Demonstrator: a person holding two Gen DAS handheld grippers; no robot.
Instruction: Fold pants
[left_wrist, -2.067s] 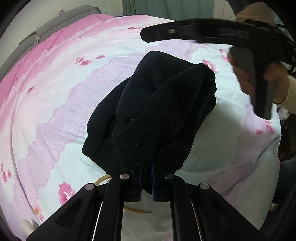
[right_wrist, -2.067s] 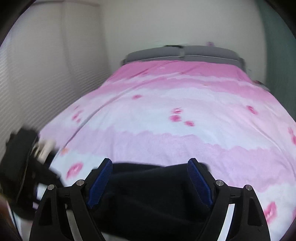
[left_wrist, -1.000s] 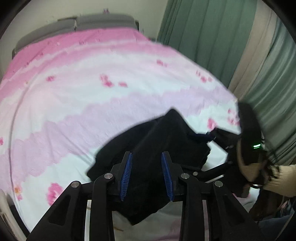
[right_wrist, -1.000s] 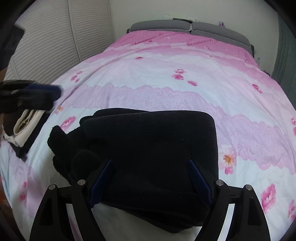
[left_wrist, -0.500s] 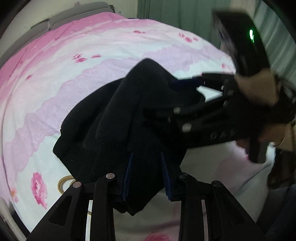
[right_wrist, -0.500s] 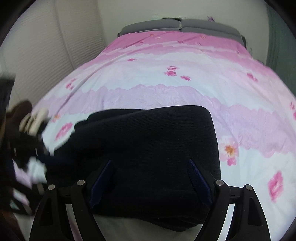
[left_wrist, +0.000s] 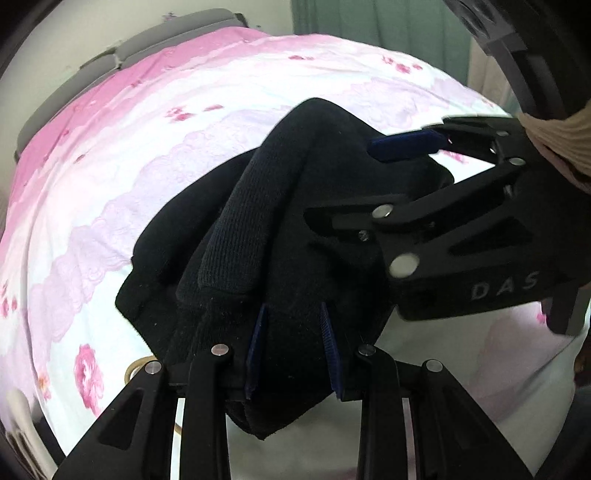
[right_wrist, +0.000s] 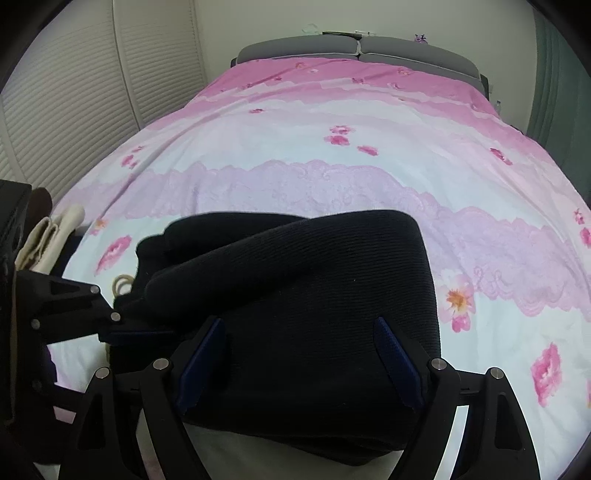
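Pink floral bed (right_wrist: 332, 192) carries black pants (right_wrist: 295, 288), bundled near edge. Left tongs (left_wrist: 291, 347) narrow w/ cloth between pads; right tongs (right_wrist: 299, 365) wide, straddling. Square edges, press flat.

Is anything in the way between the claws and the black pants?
Nothing visible. The left claw already has a fold of the black pants between its pads, and the right claw sits wide open right over the bundle on the pink bedspread.
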